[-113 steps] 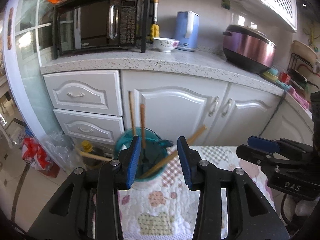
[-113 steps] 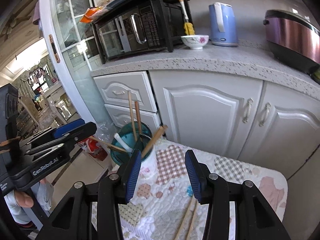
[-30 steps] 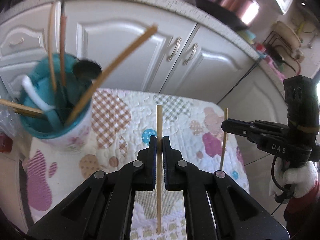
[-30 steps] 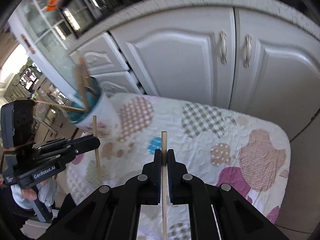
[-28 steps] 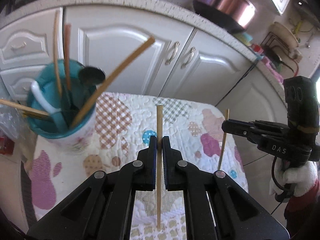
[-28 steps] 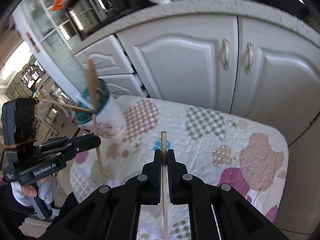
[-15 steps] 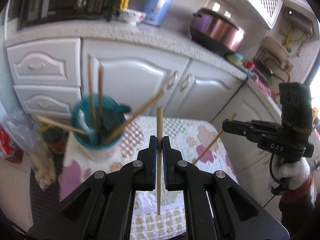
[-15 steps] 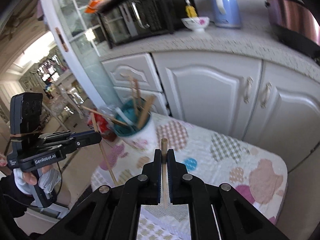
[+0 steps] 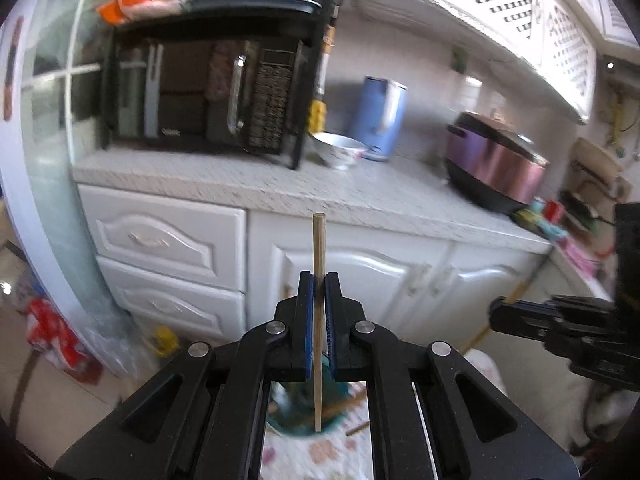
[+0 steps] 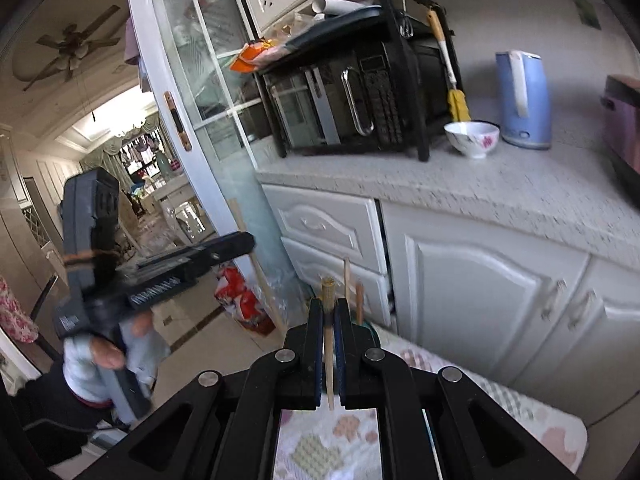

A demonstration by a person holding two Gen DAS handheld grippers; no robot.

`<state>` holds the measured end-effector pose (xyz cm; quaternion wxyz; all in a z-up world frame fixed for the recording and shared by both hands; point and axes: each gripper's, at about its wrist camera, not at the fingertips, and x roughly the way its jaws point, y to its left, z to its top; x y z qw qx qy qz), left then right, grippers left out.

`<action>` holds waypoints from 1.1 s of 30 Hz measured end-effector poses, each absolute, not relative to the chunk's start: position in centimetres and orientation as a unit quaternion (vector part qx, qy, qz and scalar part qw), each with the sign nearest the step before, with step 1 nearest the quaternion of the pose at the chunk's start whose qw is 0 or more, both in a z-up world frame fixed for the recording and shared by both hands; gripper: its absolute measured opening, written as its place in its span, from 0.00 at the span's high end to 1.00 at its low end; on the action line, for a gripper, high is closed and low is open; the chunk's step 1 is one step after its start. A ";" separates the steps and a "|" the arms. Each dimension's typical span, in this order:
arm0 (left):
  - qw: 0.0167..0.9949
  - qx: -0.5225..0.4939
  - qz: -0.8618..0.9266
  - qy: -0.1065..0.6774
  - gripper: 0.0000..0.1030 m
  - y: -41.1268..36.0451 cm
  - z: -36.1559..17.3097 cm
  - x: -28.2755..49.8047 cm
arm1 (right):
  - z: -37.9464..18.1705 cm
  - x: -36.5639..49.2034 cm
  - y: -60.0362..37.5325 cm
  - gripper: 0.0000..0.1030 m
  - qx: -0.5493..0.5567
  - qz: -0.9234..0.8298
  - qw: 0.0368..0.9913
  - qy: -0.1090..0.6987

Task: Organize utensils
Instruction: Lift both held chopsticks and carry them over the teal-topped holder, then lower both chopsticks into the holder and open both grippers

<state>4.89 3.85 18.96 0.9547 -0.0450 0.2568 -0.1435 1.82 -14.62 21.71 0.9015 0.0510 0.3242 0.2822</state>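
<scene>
My left gripper point(image 9: 319, 280) is shut on a wooden chopstick point(image 9: 318, 264) held upright; its lower tip hangs over the teal utensil cup point(image 9: 296, 420), seen between the arms. My right gripper point(image 10: 328, 306) is shut on a second wooden chopstick point(image 10: 328, 292), also upright. Two more chopsticks point(image 10: 347, 280) stick up just behind its fingers; the cup itself is hidden there. The left gripper shows in the right wrist view point(image 10: 248, 242), and the right gripper in the left wrist view point(image 9: 496, 314), each with its chopstick.
A patchwork quilted cloth point(image 10: 328, 448) covers the table below. White cabinets point(image 9: 360, 280) and a speckled counter point(image 9: 280, 188) stand behind, with a microwave point(image 9: 208, 96), a bowl point(image 9: 338, 154), a blue kettle point(image 9: 382, 118) and a purple cooker point(image 9: 492, 164). A glass door point(image 10: 208, 120) is at the left.
Both grippers have risen and tilted up from the table toward the counter, each still holding its chopstick. The cup now lies low, under the left gripper.
</scene>
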 end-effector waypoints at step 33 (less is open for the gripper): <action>0.952 -0.015 -0.073 0.297 0.96 2.8 9.1 11.2 | 11.2 6.0 -11.9 0.66 0.039 0.235 0.878 0.414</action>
